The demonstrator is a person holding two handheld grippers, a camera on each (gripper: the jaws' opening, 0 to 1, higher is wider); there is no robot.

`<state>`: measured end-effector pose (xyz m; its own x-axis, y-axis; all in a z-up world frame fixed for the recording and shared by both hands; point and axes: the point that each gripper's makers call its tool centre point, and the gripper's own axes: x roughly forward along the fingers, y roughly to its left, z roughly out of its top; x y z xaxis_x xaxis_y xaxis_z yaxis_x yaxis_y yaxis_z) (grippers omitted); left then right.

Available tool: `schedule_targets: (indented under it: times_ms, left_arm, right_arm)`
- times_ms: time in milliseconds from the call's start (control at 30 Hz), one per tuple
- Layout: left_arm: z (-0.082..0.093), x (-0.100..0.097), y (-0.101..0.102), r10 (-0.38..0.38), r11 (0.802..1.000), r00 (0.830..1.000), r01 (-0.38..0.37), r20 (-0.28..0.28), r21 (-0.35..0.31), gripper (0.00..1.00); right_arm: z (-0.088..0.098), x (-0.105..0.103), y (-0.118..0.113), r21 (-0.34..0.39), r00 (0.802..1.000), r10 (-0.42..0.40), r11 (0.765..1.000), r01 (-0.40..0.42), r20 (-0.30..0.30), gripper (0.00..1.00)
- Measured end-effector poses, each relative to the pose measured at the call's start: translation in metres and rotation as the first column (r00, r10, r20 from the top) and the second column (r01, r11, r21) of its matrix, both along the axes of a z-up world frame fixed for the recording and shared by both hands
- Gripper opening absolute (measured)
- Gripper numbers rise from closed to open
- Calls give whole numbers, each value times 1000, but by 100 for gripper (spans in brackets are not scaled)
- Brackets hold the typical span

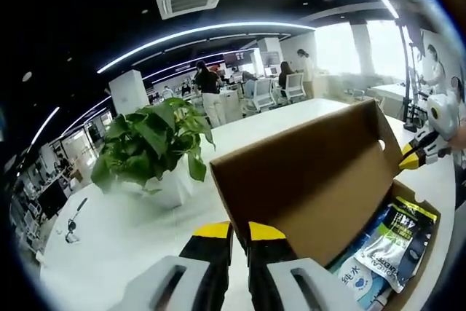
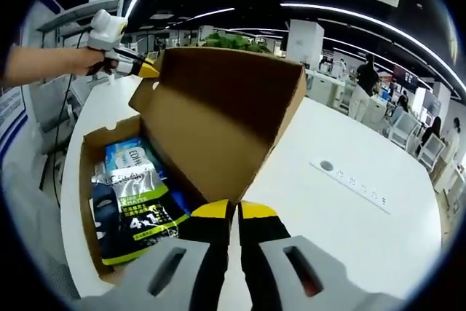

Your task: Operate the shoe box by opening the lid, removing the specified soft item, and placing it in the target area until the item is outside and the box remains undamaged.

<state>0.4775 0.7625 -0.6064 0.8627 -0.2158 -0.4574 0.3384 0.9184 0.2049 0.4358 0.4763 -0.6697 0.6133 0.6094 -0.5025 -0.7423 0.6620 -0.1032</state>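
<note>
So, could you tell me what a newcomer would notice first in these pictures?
The open box on the white table, its lid raised upright, with soft packets lying inside. Both tongs, left and right, sit nearly closed at the lid's edge. A leafy plant stands beside the box.

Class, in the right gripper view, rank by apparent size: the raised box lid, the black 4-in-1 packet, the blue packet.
1. box lid
2. black 4-in-1 packet
3. blue packet, partly covered, and farther away, so true size is unsure.
</note>
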Motion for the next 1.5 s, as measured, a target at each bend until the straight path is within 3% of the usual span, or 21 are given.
schedule_targets:
  times_ms: [233,700,1033,1500]
  left_arm:
    - [-10,1,2,10,1000,1000,-9,-29,30,8]
    - [-40,-20,14,70,997,991,-72,-118,-8,7]
    - [-48,-28,14,94,995,988,-96,-120,-7,2]
    - [-56,-22,12,95,995,987,-93,-131,20,2]
  right_arm:
    - [0,5,0,-1,1000,5,1000,-5,12,2]
    - [-4,14,1,-12,1000,17,1000,-17,18,2]
    - [-7,19,1,-17,1000,16,1000,-16,8,3]
    - [-13,24,0,-14,1000,-5,1000,5,-24,3]
